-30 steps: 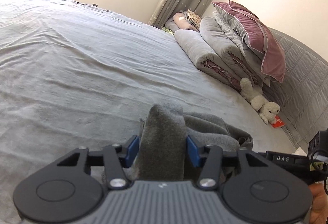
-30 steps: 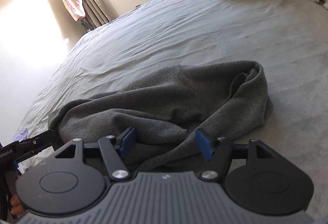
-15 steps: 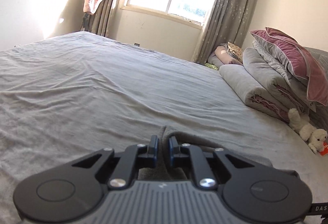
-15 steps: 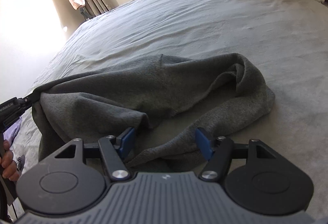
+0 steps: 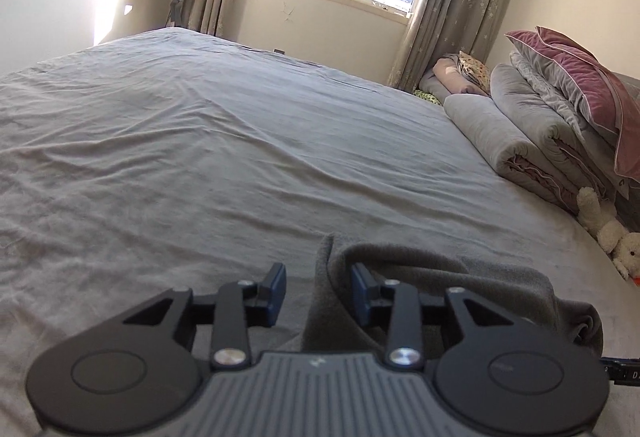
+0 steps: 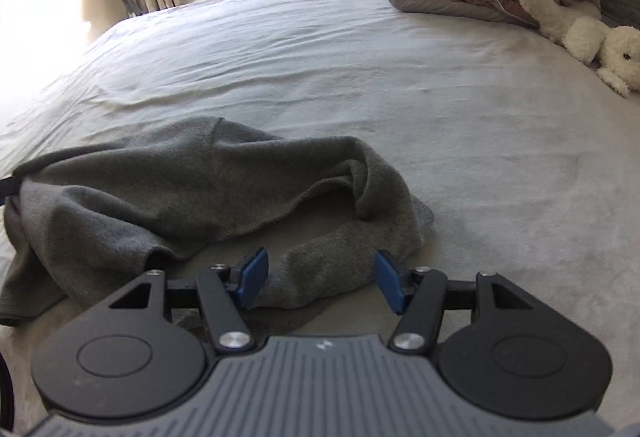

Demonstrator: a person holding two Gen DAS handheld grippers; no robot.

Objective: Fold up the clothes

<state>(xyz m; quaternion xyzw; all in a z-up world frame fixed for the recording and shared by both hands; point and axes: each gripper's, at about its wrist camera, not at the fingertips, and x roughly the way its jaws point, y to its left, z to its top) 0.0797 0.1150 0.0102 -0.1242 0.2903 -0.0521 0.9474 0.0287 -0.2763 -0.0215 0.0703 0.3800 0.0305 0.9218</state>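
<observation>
In the left wrist view the left gripper [image 5: 318, 283] sits low over the bed [image 5: 200, 157], its jaws spread and just lately opening; a raised fold of the grey garment [image 5: 420, 277] stands in the gap, close against the right-hand pad, with clear space to the other pad, so nothing is pinched. The rest of that cloth trails off to the right behind the finger. Far off by the wall lie folded quilts [image 5: 520, 141], a pillow [image 5: 584, 77] and a plush toy [image 5: 612, 233], well apart from the work. In the right wrist view the garment [image 6: 180, 189] is a rumpled heap on the near part of the bed [image 6: 440, 97], bunched at the left and curling round to a loose edge on the right. The right gripper [image 6: 320, 279] hovers over that near edge with jaws apart and lately narrowing a little; the cloth lies below and between the pads, which do not press on it. The step in hand looks like taking hold at two points to spread the piece flat, and folding proper seems hardly begun. To do it well, each gripper should catch a single layer at a true hem or corner (not a mid-fabric ridge, which only drags the bunch along), close fully, then draw the two holds apart, keeping them low so the cloth slides flat rather than swinging.
</observation>
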